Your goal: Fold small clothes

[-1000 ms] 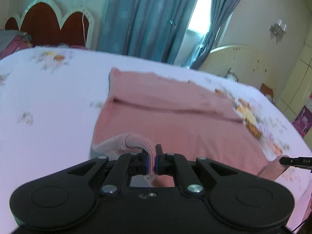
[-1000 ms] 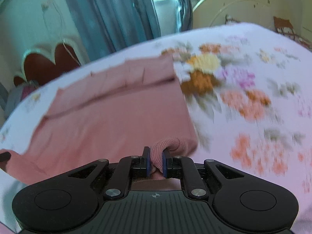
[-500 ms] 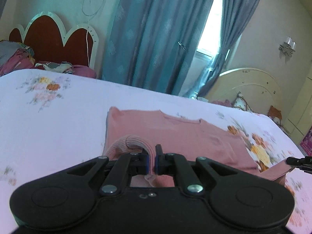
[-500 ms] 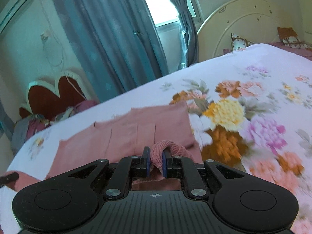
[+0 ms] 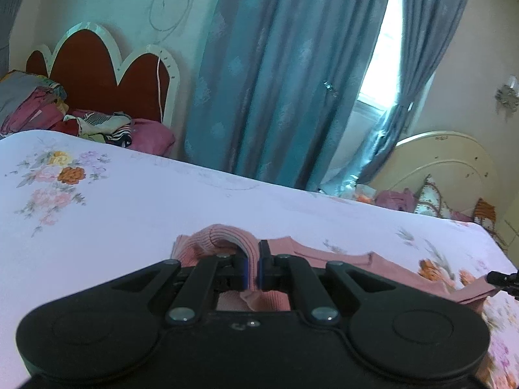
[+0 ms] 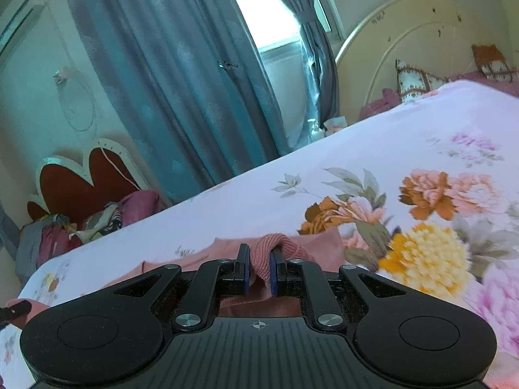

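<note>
Both tongs are pinching cloth. On our left, the left gripper has its jaws pressed nearly together on a ribbed edge of the pink sweater, which bulges up over the fingers. We see the sweater lying low on the floral bedsheet, stretching rightward toward the right gripper's fingertip at the frame edge. On our right, the right gripper clamps another ribbed fold of the sweater, beside large printed flowers. Blue curtains hang behind the bed.
</note>
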Demonstrator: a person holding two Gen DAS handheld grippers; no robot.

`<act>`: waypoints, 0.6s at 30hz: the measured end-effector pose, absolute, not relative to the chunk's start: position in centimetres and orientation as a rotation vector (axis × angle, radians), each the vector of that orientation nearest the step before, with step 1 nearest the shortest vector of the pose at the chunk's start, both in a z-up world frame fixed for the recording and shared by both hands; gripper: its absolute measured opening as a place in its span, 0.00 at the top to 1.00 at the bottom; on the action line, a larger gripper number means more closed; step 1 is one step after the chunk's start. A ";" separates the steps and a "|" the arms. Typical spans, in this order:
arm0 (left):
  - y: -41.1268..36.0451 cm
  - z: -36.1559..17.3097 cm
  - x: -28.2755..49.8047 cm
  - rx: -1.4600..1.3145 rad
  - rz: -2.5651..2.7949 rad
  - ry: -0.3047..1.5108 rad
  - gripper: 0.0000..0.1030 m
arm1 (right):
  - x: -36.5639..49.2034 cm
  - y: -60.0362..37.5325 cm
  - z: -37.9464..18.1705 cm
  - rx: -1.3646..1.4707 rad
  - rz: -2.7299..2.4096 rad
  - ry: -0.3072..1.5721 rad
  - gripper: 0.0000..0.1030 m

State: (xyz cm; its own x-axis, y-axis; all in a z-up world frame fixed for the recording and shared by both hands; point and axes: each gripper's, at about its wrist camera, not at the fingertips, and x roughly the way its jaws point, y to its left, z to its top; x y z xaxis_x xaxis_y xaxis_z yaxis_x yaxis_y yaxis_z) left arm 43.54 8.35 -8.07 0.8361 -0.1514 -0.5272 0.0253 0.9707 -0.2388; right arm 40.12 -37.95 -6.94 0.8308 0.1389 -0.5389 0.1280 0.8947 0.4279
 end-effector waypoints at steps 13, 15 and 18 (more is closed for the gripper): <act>7.0 -14.2 52.0 -0.165 0.014 0.746 0.87 | 48.8 -39.4 -14.3 0.551 -0.079 0.745 0.89; 7.3 -14.7 52.8 -0.167 0.056 0.773 0.79 | 49.4 -39.8 -14.9 0.560 -0.072 0.761 0.88; 8.4 -14.7 53.2 -0.205 0.063 0.781 0.63 | 50.0 -40.0 -14.9 0.542 -0.060 0.759 0.69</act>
State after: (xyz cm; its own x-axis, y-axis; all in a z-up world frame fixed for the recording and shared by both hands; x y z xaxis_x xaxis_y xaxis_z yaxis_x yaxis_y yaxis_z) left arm 53.19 8.40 -14.71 0.7092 -0.0196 -0.7048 -0.1318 0.9783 -0.1599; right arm 49.97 -40.02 -14.94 0.7305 0.1400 -0.6684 0.2424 0.8619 0.4454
